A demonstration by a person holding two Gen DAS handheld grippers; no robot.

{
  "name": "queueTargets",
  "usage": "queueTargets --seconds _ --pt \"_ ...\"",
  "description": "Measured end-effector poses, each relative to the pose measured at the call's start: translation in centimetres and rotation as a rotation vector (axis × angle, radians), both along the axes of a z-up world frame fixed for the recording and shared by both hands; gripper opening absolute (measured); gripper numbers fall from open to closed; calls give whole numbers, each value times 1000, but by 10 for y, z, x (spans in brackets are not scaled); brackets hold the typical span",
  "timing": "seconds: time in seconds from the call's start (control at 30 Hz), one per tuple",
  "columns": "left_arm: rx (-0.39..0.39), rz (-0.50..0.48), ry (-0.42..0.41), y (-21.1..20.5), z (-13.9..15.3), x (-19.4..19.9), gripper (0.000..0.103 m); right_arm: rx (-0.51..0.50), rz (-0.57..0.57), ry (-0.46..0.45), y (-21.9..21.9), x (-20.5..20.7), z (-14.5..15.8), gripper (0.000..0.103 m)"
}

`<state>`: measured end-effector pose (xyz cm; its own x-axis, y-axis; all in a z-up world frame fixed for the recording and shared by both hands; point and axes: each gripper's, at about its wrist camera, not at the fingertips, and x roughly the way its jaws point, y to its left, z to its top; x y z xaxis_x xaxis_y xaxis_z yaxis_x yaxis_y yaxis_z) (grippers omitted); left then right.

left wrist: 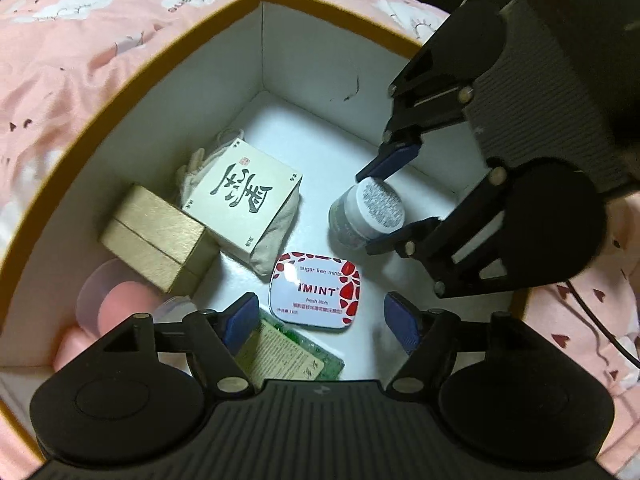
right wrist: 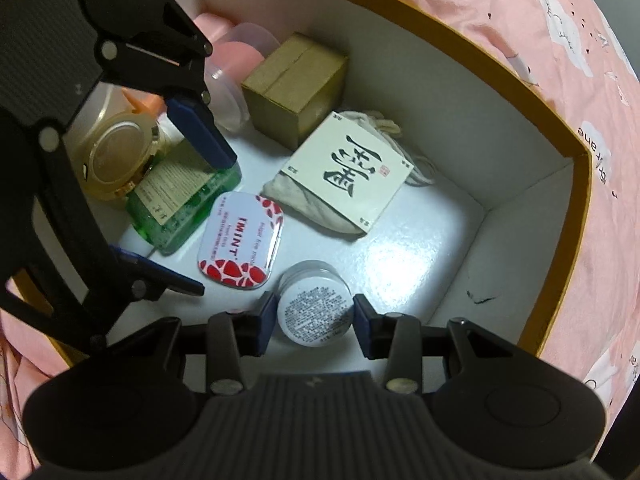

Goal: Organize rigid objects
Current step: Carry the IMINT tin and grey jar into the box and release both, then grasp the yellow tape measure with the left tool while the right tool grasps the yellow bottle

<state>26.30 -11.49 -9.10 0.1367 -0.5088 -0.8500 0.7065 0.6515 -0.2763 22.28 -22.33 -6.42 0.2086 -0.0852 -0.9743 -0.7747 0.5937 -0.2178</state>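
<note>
At the bottom of the left wrist view the left gripper point(left wrist: 322, 322) hangs inside a white-lined cardboard box point(left wrist: 160, 92), its blue pads spread wide with nothing pressed between them. The left pad overlaps the upper end of a green bottle with a paper label point(left wrist: 288, 356), which lies flat on the box floor. Just above, centred between the pads, lies a white-and-red IMINT mint tin point(left wrist: 314, 290), face up.

At the bottom of the right wrist view the right gripper point(right wrist: 314, 316) has its pads set on either side of a small white-lidded jar point(right wrist: 316, 304), with a thin gap showing at each side; whether they actually press on it I cannot tell. The jar sits on the box floor near the lower centre of that frame, just right of the mint tin point(right wrist: 240, 240).

Farther in, a cream square card printed with a large black character point(left wrist: 244, 196) lies on a beige drawstring cloth pouch point(left wrist: 276, 236), near the middle of the floor. To its left in the left wrist view stands a brown cardboard carton point(left wrist: 156, 236), and beside that at lower left a clear plastic container with a pink object point(left wrist: 112, 308). In the right wrist view a gold-lidded jar point(right wrist: 114, 156) sits at the left, touching the green bottle point(right wrist: 180, 204).

Beyond the box's brown rim, pink patterned bedding point(left wrist: 100, 32) fills the upper part of the frame.
</note>
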Motion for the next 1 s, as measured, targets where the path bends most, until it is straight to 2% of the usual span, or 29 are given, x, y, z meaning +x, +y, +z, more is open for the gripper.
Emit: queueTargets --seconds 0.1,0.33,0.4,0.53,0.7,0.77,1.0 --pt "12 -8 -30 4 15 -4 83 -2 8 -2 4 -2 0 41" --pt "34 -13 -58 14 30 -18 83 -5 1 -27 9 -4 4 49" --pt "34 -14 -63 13 31 -20 83 -1 -3 -36 9 -6 11 54" --pt "32 -12 -75 11 29 -22 83 14 2 -48 12 -13 24 55" --pt "36 8 -103 16 42 -36 83 30 10 -86 17 -25 36 59" --pt "45 11 -121 16 47 -41 83 55 7 -96 18 -29 43 65" --pt "60 23 -177 28 68 -63 83 124 5 -162 30 -51 70 68"
